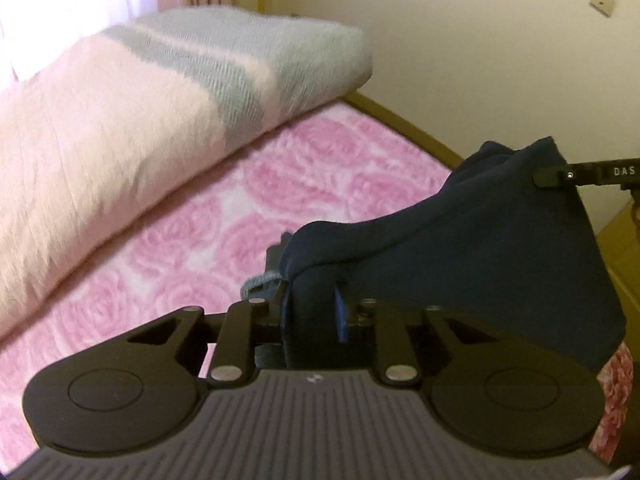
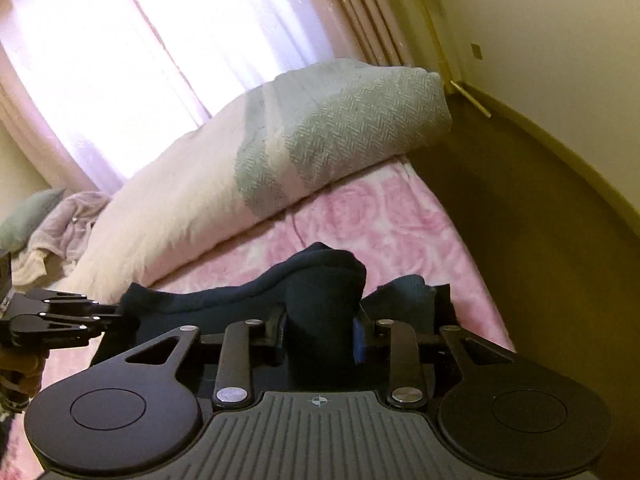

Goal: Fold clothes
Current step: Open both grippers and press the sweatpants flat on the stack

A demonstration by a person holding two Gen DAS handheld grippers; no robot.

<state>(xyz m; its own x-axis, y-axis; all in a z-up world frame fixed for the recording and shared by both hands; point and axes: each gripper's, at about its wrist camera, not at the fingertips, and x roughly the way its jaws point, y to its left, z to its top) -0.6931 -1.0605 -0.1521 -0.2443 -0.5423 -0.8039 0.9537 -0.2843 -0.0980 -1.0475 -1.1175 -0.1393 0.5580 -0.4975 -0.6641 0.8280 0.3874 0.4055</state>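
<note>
The navy garment (image 1: 460, 248) is a dark blue, soft, slightly thick knit, bunched up and draped rather than flat, hanging in the lower right of the left wrist view and across the lower middle of the right wrist view (image 2: 320, 292). It's held up over the pink rose-patterned bedspread (image 1: 192, 240). The left gripper (image 1: 310, 300) is closed down on a fold of it, fabric wedged between the fingers with only a narrow gap. The right gripper (image 2: 320, 328) is likewise clamped on a thick bunch. In the left view the right gripper's tip pokes in at the right edge, touching the cloth's top corner. A pink-and-grey folded blanket (image 2: 260, 176) sits behind, toward the upper left.
</note>
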